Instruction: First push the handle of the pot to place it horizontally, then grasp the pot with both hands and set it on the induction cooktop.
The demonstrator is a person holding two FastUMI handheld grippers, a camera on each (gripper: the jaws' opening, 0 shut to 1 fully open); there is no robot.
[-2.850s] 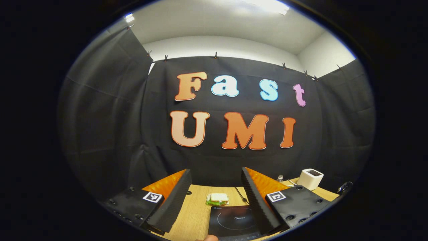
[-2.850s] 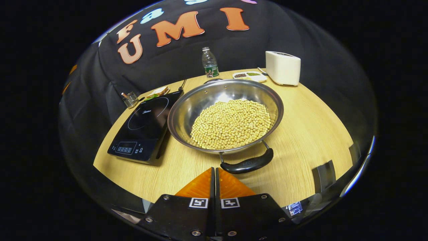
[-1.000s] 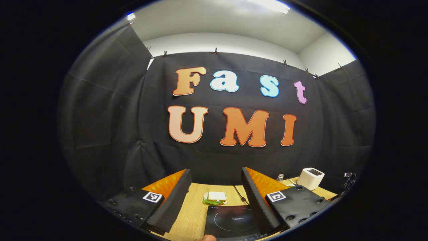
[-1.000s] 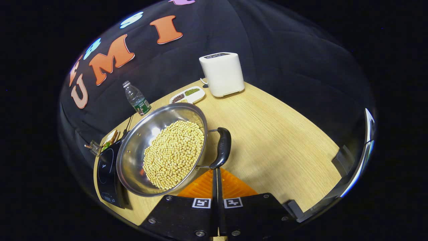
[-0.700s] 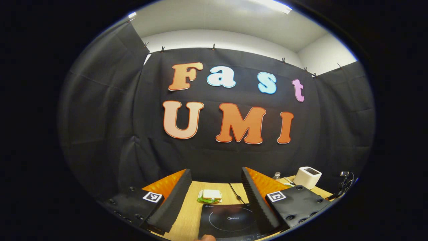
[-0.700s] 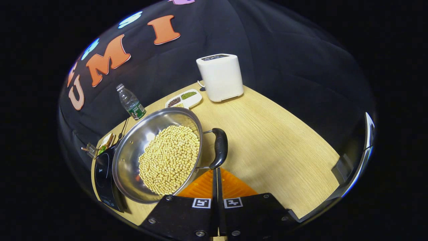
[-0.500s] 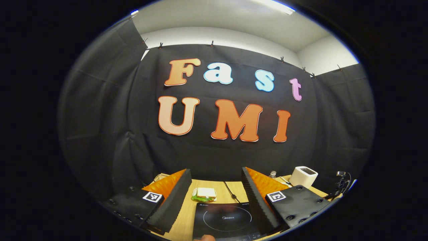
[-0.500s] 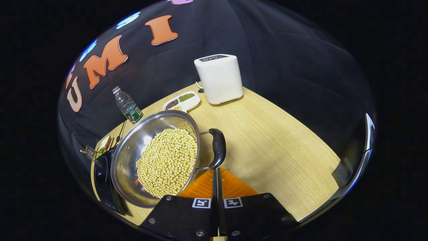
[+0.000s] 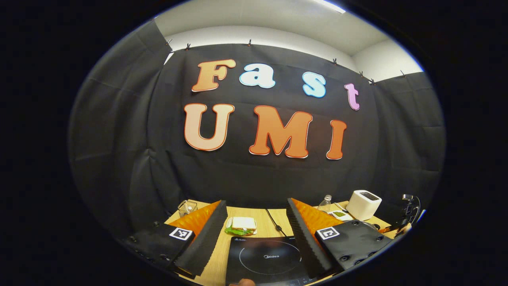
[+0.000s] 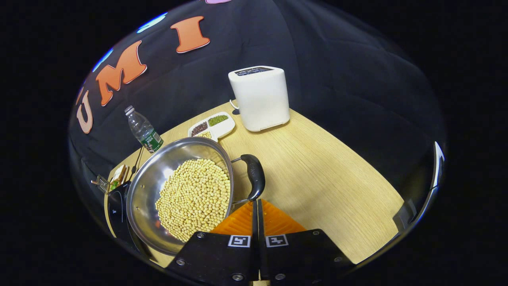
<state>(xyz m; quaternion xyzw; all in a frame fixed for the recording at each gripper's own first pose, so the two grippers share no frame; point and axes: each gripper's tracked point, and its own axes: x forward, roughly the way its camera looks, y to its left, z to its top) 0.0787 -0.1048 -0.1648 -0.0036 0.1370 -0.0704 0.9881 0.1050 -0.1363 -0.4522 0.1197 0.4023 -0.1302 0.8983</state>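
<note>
Steel pot (image 10: 158,190) full of pale yellow beans (image 10: 194,198), resting on the wooden surface (image 10: 317,171), seen in the right gripper view just left of and beyond the right claw (image 10: 256,206). Black pot handle (image 10: 254,176) directly ahead of that claw's tips, touching or all but touching them; cannot tell which. Right claw clenched, fingers pressed together with nothing between them. Left rim of the pot overlapping the near edge of the induction cooktop (image 10: 117,214), a dark slab at the far left of that view.

Beyond the pot: a clear water bottle (image 10: 141,129), a small white divided tray (image 10: 210,125) of dark and green grains, a white toaster (image 10: 260,97) farther right. Sandwich (image 10: 119,174) and a small wire holder (image 10: 101,183) at the left edge.

Left gripper view, aimed mostly at the wall: left claw (image 9: 256,226) released, fingers spread wide, with the cooktop (image 9: 266,258) lying flat between them. Sandwich (image 9: 242,224) on green wrapping just past it, a black cord (image 9: 274,222) running off behind, wire holder (image 9: 187,207) at left, toaster (image 9: 363,204) and bottle (image 9: 325,203) at right.
</note>
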